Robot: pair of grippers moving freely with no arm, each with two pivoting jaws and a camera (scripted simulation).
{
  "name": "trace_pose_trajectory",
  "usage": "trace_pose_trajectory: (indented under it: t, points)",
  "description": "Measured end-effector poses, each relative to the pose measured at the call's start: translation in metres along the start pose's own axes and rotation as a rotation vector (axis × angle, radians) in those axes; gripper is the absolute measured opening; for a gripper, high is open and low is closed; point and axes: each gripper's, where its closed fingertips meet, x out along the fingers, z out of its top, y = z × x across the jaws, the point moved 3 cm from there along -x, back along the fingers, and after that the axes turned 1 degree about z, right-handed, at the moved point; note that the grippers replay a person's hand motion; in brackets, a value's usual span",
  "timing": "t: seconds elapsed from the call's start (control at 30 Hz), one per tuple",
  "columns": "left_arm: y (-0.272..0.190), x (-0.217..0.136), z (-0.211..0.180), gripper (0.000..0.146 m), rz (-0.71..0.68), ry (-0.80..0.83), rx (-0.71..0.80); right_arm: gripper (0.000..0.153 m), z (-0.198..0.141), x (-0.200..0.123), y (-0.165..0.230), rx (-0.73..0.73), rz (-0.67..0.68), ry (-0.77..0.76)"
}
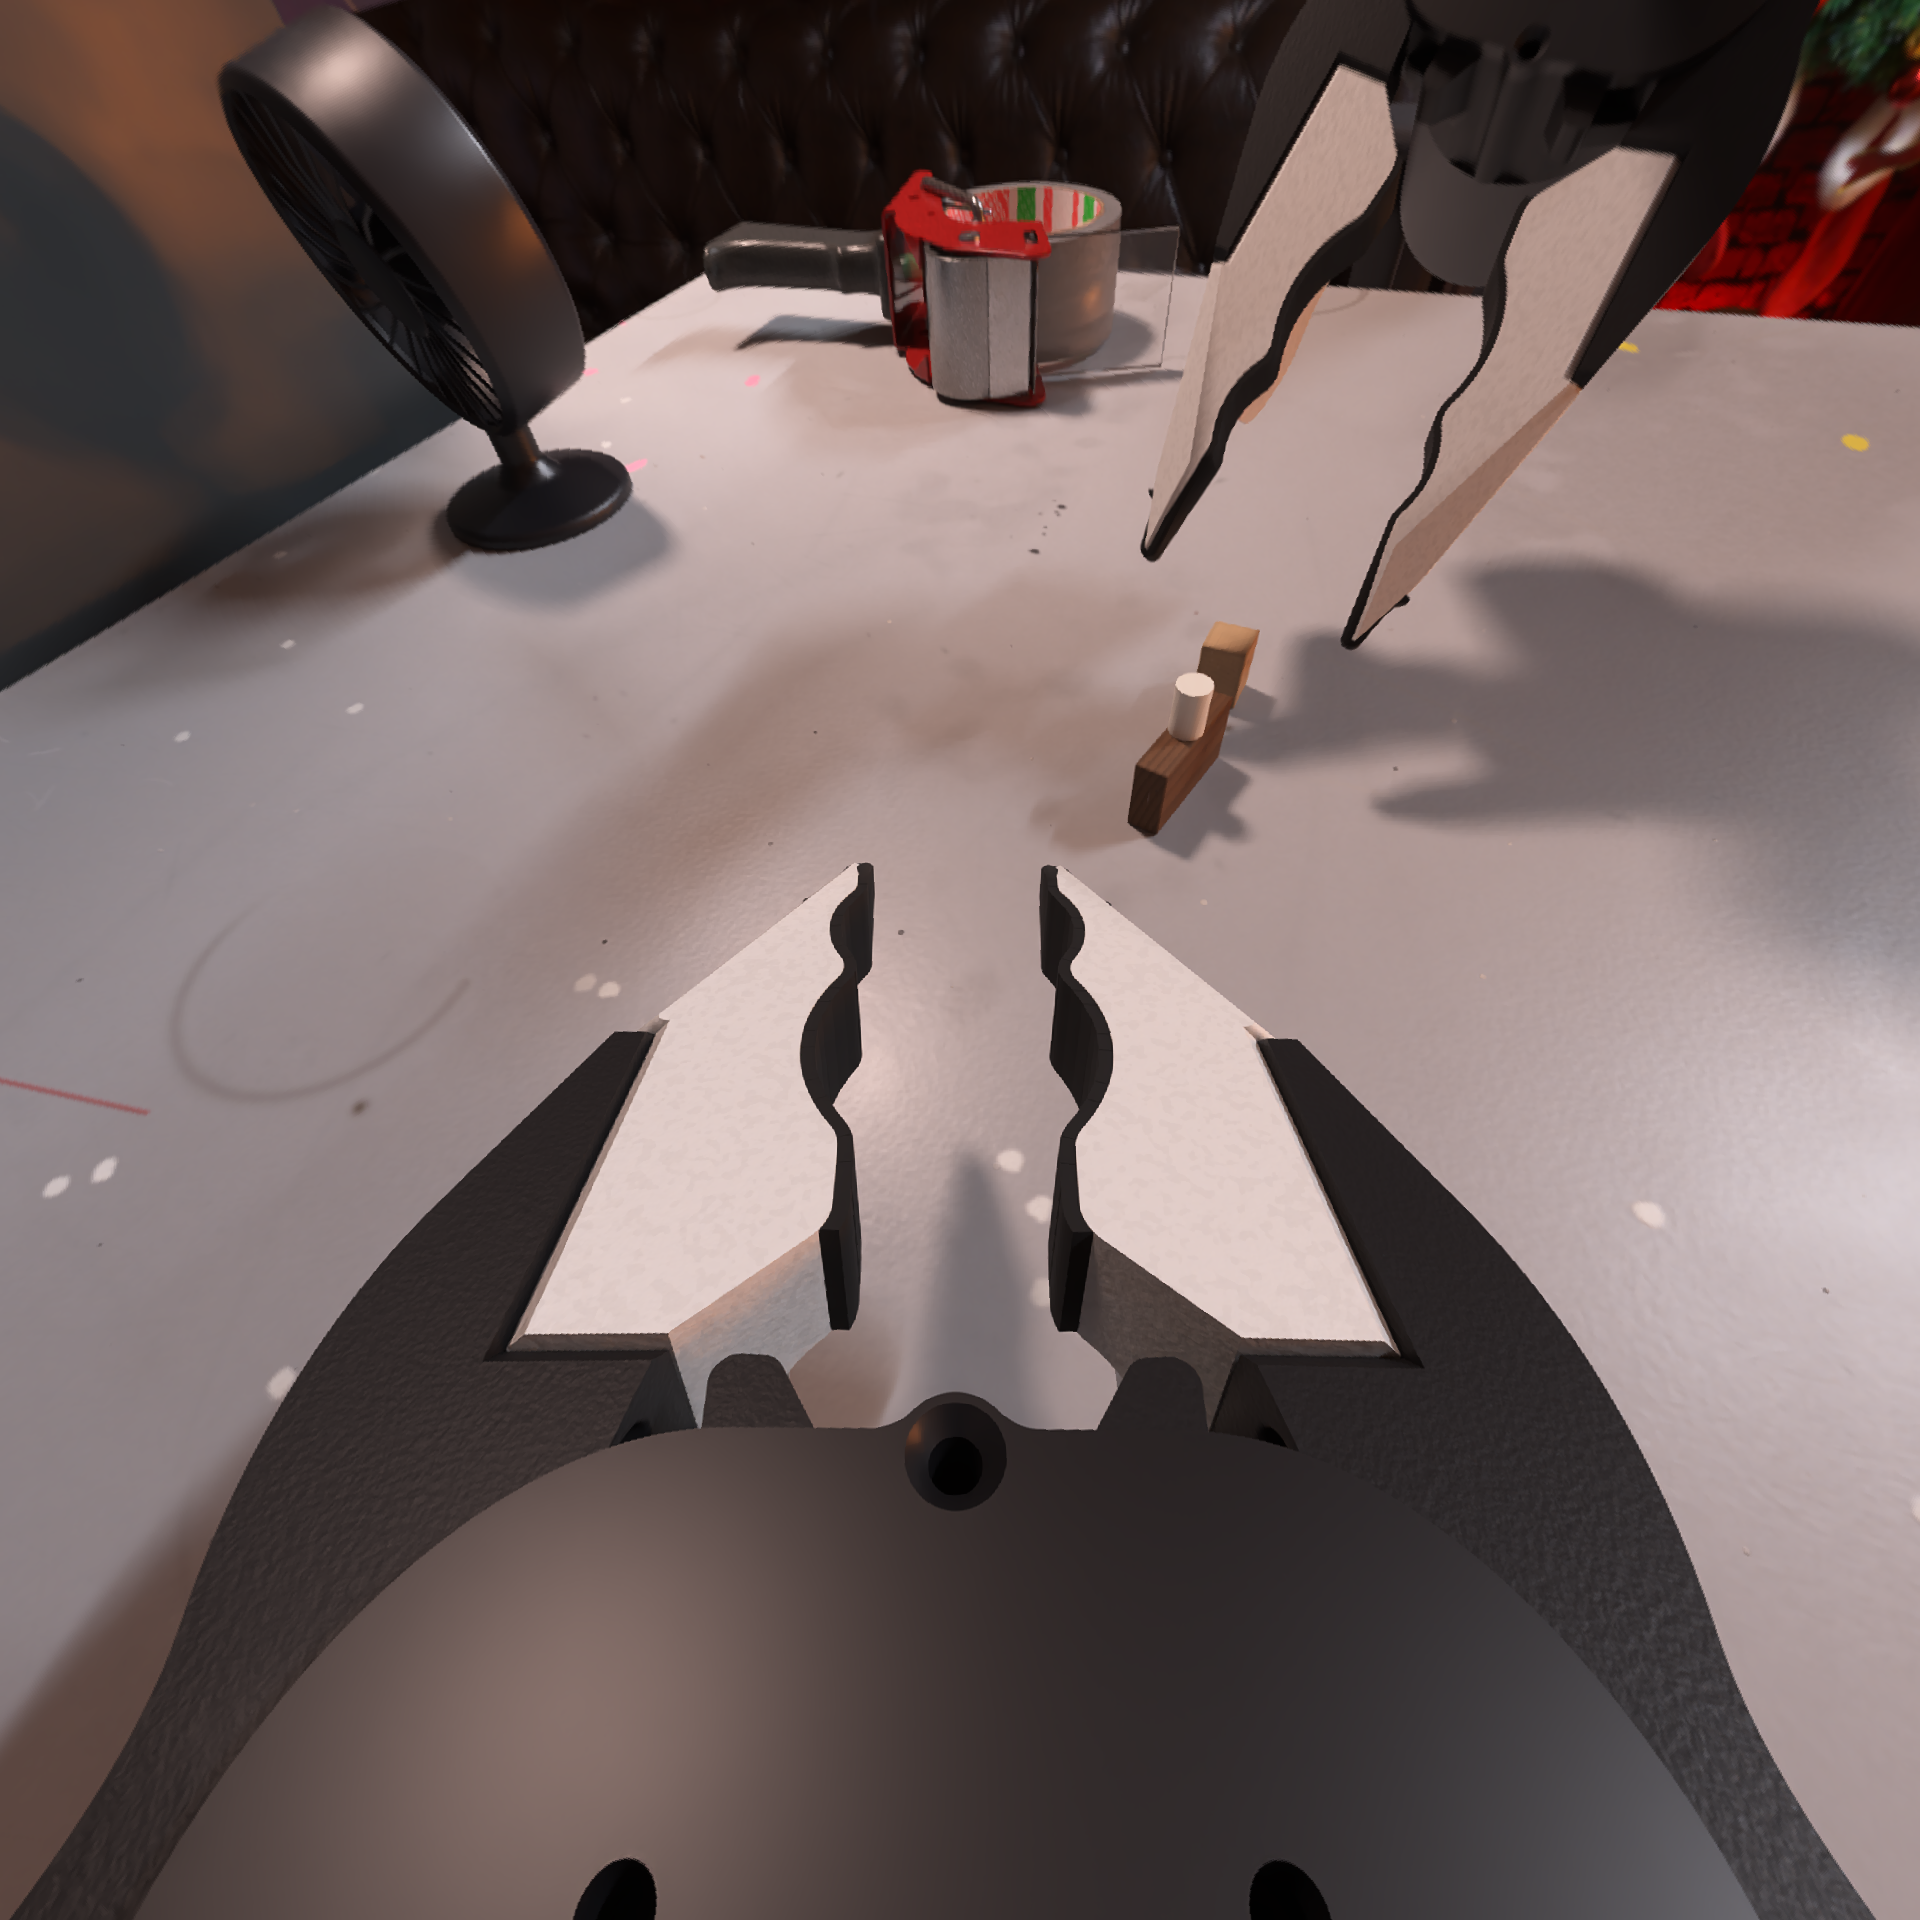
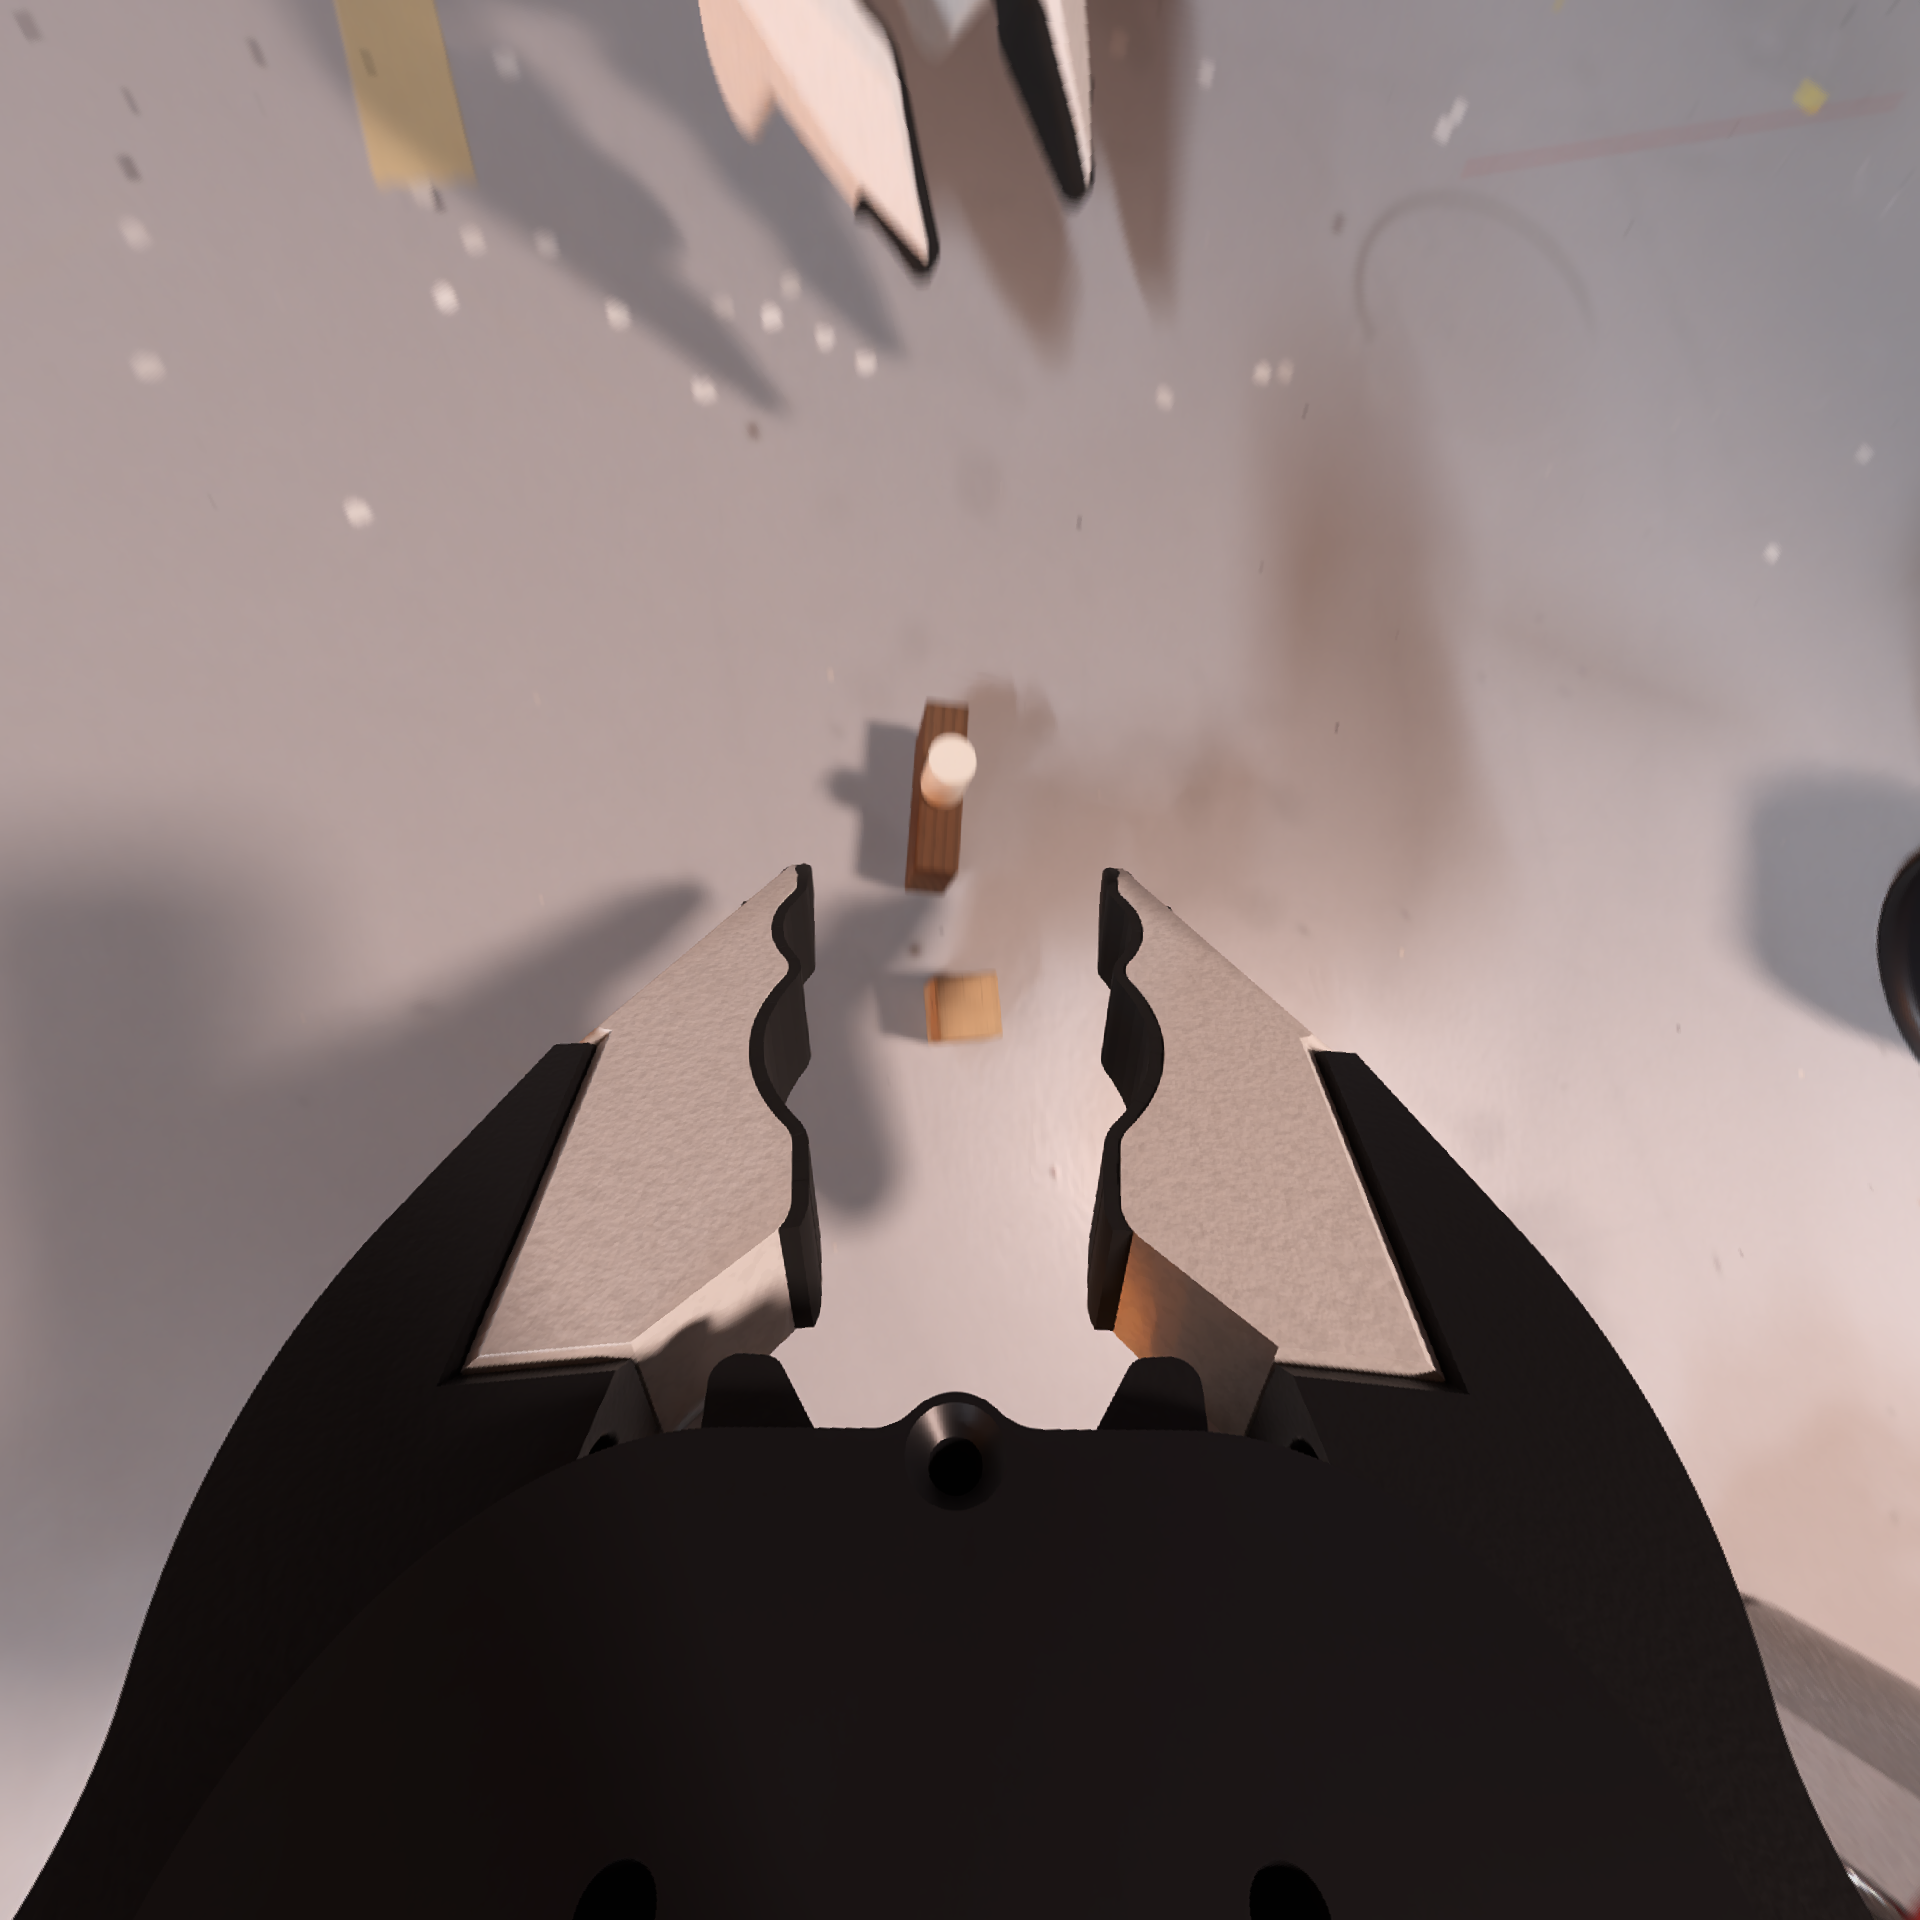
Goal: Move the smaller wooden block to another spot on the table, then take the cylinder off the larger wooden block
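Note:
A small pale wooden block (image 2: pixel 963 1006) lies on the white table (image 2: pixel 416 675), seen between my right gripper's fingers; it also shows in the left wrist view (image 1: pixel 1229 652). Just beyond it lies a longer dark wooden block (image 2: pixel 935 821), also in the left wrist view (image 1: pixel 1169 777), with a short white cylinder (image 2: pixel 949 767) standing upright on it, also visible from the left (image 1: pixel 1191 704). My right gripper (image 2: pixel 956 883) is open and empty, hovering above the small block; it shows in the left wrist view (image 1: pixel 1252 597). My left gripper (image 1: pixel 956 881) is open and empty, short of the blocks, and shows in the right wrist view (image 2: pixel 1003 223).
A black desk fan (image 1: pixel 416 291) stands at the table's far left. A red tape dispenser (image 1: pixel 977 281) lies at the far edge before a dark tufted sofa (image 1: pixel 831 104). A tan strip (image 2: pixel 405 94) lies on the table.

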Motion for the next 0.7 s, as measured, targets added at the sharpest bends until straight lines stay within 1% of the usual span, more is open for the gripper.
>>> trace_pose_trajectory:
  t: [0.07, 0.13, 0.23, 0.43, 0.53, 0.63, 0.7]
  points:
    - [-0.001, 0.002, -0.001, 0.032, -0.008, 0.019, 0.004, 0.053, 0.009, 0.004, 0.001, 0.007, -0.013, -0.050]
    - [-0.003, 0.003, -0.002, 0.032, -0.011, 0.031, 0.017, 0.052, 0.011, 0.012, 0.001, 0.004, -0.041, -0.026]
    - [-0.005, 0.004, -0.003, 0.032, -0.014, 0.040, 0.033, 0.049, 0.012, 0.023, 0.002, 0.005, -0.047, 0.008]
    - [-0.006, 0.005, -0.003, 0.032, -0.012, 0.051, 0.044, 0.041, 0.011, 0.032, 0.001, 0.016, -0.052, 0.045]
    - [-0.008, 0.006, -0.004, 0.032, -0.022, 0.062, 0.053, 0.030, 0.008, 0.036, 0.000, 0.029, -0.056, 0.056]
    - [-0.009, 0.008, -0.006, 0.032, -0.030, 0.081, 0.065, 0.010, 0.009, 0.038, 0.001, 0.032, -0.042, 0.039]
    - [-0.011, 0.009, -0.007, 0.032, -0.036, 0.092, 0.073, 0.009, 0.009, 0.038, 0.002, 0.032, -0.043, 0.028]
